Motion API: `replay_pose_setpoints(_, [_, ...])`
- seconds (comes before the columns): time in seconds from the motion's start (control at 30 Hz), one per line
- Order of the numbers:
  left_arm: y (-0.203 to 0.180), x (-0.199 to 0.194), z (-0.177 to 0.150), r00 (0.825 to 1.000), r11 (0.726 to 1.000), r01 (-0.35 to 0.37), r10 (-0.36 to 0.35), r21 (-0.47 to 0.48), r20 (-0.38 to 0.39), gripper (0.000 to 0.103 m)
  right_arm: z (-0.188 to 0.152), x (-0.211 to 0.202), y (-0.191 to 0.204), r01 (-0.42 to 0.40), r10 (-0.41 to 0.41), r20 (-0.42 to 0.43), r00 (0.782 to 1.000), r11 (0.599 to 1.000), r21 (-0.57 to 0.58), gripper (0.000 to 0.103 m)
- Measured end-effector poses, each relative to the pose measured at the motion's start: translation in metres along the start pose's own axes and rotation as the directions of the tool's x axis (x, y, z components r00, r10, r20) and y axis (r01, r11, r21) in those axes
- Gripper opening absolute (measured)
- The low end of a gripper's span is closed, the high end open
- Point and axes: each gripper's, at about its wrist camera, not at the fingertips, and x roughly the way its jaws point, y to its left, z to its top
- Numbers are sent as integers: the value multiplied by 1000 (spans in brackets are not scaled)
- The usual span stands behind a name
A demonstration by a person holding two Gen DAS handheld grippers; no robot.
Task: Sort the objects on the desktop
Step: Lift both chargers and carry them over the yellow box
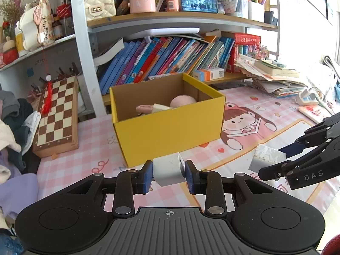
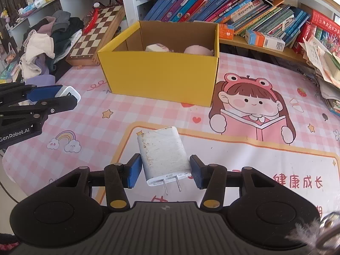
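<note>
The left gripper (image 1: 169, 173) pinches a small white block (image 1: 167, 171). The right gripper (image 2: 165, 171) pinches a dirty white charger (image 2: 163, 152). Both hang just before the yellow box (image 2: 161, 72). Next, I think, lift them over its rim and let go.

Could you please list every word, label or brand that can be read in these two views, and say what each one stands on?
"DAS": on the right hand-held gripper, seen from the left wrist.
"GenRobot.AI": on the left hand-held gripper, seen from the right wrist, first letter partly cut off.
"健康成长": printed in red on the pink desk mat.
Book spines, the orange-and-blue carton and the white charger: print too small or blurred to read.
</note>
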Motion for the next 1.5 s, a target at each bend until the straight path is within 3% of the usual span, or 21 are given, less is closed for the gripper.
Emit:
replay_pose_setpoints(0.3, [0, 1, 11, 1000, 1000, 4, -5, 8, 22, 31, 6, -3, 1, -5, 5, -3, 1000, 1000, -12, 47])
replay_pose_setpoints(0.77, [5, 7, 37, 998, 1000, -20, 19, 20, 66, 31, 53, -6, -7, -18, 22, 45, 999, 996, -85, 47])
replay_pose_setpoints(1.5, [14, 52, 88, 988, 991, -129, 130, -19, 88, 31, 126, 16, -38, -90, 106, 91, 990, 982, -169, 47])
